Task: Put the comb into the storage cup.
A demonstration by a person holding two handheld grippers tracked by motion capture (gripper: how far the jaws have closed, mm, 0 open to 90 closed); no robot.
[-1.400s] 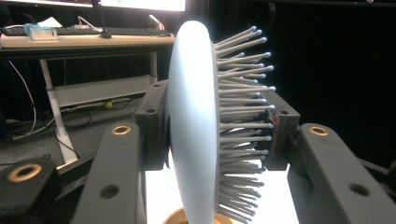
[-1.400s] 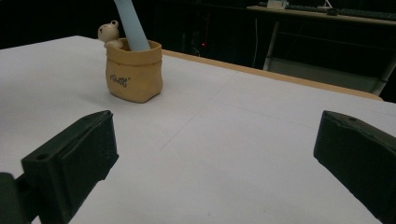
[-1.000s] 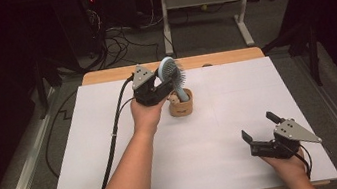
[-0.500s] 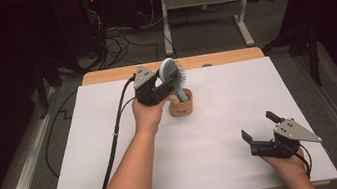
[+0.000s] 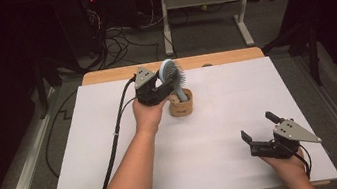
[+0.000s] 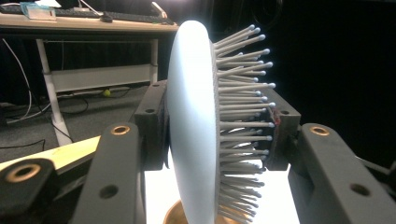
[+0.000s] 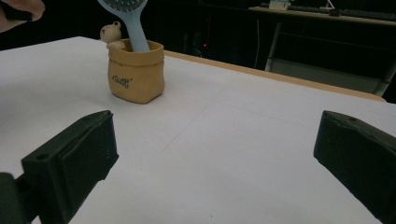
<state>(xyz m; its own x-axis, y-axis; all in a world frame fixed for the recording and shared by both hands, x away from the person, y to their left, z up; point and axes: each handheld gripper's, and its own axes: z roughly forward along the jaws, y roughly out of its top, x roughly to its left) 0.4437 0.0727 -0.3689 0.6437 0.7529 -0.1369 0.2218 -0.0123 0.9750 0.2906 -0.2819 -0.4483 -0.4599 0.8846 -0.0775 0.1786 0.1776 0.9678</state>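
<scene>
Two grippers show: the left gripper (image 5: 165, 86) pinches the head of one pale blue hairbrush (image 5: 172, 75), apparently across back and bristles, while the right gripper (image 5: 259, 127) rests spread wide near the table's (image 5: 239, 109) front right. One tan pouch-shaped holder (image 5: 180, 104) contains the upright brush's handle, bristles facing right, plus a small bear figure (image 7: 112, 33).

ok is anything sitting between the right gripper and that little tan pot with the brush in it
Nothing visible does. The right gripper rests open near the table's front edge, and only bare white table surface lies between it and the tan pot. The left gripper holds the hairbrush standing in it.
</scene>
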